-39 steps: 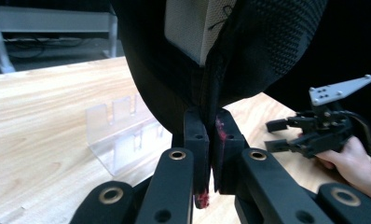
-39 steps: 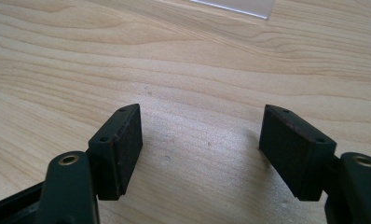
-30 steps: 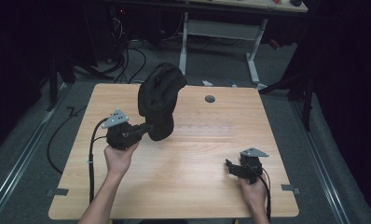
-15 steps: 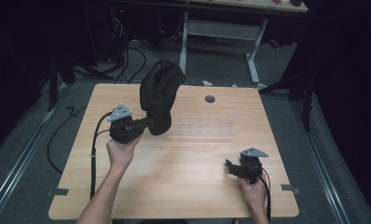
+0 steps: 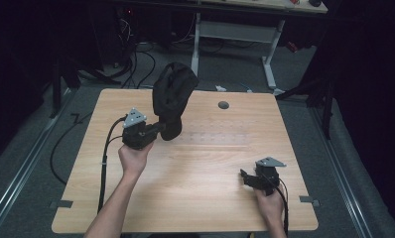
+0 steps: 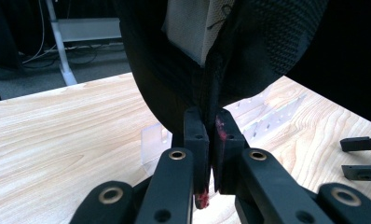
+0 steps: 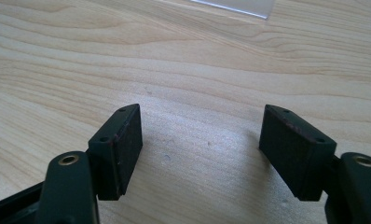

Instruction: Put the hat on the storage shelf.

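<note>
A black cap-like fabric thing (image 5: 173, 95) with a pale lining (image 6: 193, 28) is held up over the table's back left part. My left gripper (image 5: 161, 130) is shut on its lower edge, and the seam is pinched between the two pads (image 6: 196, 135). Its bottom hangs just above the wood. My right gripper (image 5: 244, 177) rests low near the front right of the table, open, with bare wood between its fingers (image 7: 120, 149). Its jaws also appear far off as the right gripper (image 6: 360, 158) at the edge of the left gripper view.
A clear plastic strip with holes (image 5: 220, 138) lies flat on the light wooden table (image 5: 195, 198), just right of the held thing. A round grommet hole (image 5: 223, 105) sits near the back edge. Cables trail off the table's left side. Dark floor and desk legs lie beyond.
My left gripper has moved a little toward the table's far side, carrying the black fabric thing with it. The right gripper has stayed still.
</note>
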A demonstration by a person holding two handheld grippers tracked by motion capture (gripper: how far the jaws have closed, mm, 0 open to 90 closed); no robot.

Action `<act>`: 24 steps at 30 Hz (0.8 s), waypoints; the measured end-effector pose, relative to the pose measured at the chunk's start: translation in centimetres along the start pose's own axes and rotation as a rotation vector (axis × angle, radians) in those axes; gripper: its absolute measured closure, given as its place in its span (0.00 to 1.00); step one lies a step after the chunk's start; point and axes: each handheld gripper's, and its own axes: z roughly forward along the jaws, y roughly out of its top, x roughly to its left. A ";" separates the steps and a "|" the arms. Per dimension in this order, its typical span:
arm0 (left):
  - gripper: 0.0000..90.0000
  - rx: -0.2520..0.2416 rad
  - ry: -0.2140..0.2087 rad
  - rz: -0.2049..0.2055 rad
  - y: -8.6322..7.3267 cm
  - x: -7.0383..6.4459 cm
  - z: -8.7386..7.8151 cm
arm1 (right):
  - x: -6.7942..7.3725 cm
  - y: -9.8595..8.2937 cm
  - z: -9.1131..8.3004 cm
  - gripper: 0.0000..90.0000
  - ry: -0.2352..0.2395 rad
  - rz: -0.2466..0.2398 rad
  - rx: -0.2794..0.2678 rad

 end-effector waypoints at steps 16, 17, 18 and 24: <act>0.96 0.063 -0.006 0.009 -1.0 -0.5 1.9 | 0.0 0.0 0.0 0.33 0.000 0.000 -0.001; 0.95 0.061 -0.007 0.008 -1.1 -0.5 2.0 | 0.0 0.0 0.0 0.33 0.000 0.000 -0.001; 0.95 0.060 -0.010 0.008 -1.2 -0.6 2.0 | 0.0 0.0 0.0 0.33 0.000 0.000 -0.001; 0.94 0.059 -0.033 -0.011 -1.6 -0.7 1.9 | 0.0 0.0 0.0 0.33 0.000 0.000 -0.001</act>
